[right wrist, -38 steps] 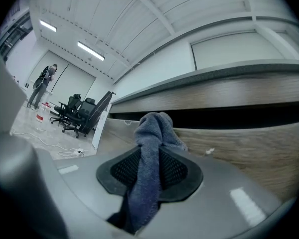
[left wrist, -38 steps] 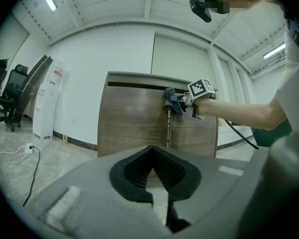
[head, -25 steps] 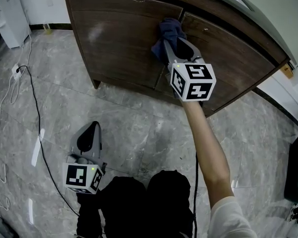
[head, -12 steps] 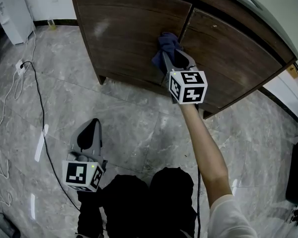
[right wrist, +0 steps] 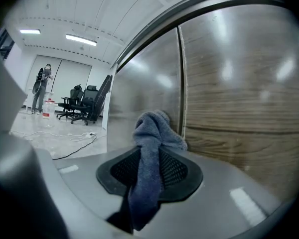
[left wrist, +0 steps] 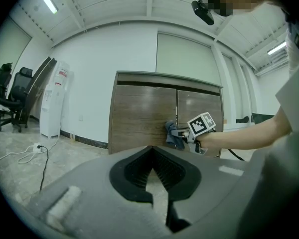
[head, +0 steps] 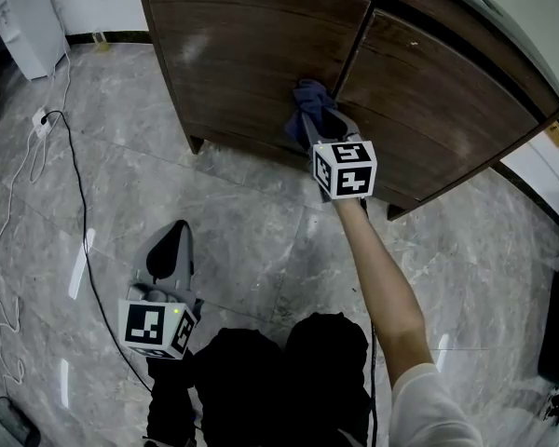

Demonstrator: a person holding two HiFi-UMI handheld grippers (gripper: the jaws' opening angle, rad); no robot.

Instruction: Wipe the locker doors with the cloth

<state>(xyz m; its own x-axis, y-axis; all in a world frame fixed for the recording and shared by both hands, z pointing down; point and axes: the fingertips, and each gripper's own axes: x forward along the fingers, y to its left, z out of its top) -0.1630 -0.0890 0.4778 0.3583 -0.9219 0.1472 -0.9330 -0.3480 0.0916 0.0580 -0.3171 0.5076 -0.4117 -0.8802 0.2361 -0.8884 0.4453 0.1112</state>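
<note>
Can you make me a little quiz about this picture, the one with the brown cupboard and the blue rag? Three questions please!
1. True or false: the left tool is down low over the floor and holds nothing.
2. What grips the blue cloth? A) the left tool B) the right tool C) neither
3. Which part of the locker is the cloth up against?

Key: 1 true. 2 B. 3 The seam where its two doors meet.
</note>
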